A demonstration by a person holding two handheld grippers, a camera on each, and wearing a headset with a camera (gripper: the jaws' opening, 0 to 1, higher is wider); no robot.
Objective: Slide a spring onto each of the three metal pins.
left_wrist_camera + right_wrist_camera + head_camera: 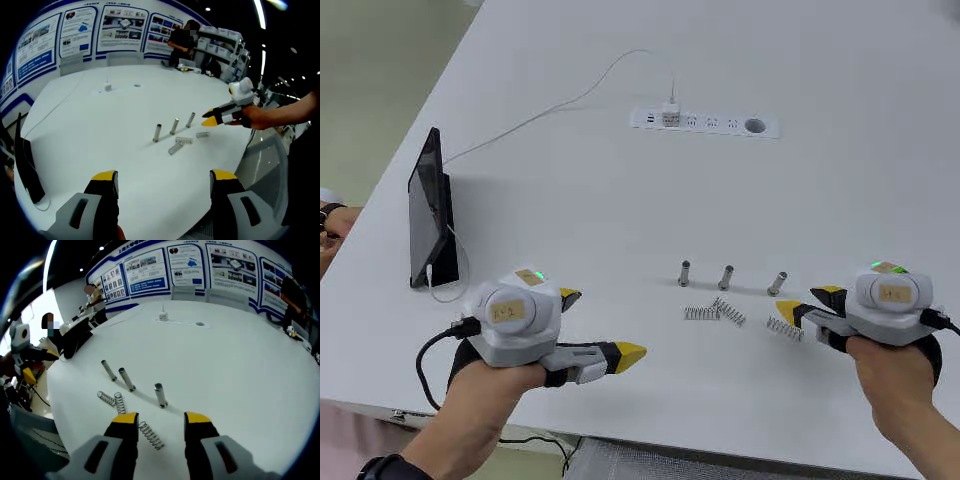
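Note:
Three short metal pins stand upright in a row on the white table: left pin (pixel 684 272), middle pin (pixel 726 277), right pin (pixel 777 283). In front of them lie three loose springs (pixel 701 313) (pixel 728 311) (pixel 784 328). My right gripper (pixel 809 301) is open, low over the table just right of the rightmost spring. In the right gripper view that spring (pixel 150 435) lies on the table in line with the gap of the open right gripper (pixel 161 418), with the pins (pixel 126 379) beyond. My left gripper (pixel 600 325) is open and empty, well left of the springs (pixel 183 140).
A tablet (pixel 430 210) stands on a stand at the table's left, with a white cable running back to a power strip (pixel 705 122). A person's hand (pixel 335 225) rests at the left edge. The table's front edge (pixel 720 455) runs close under both hands.

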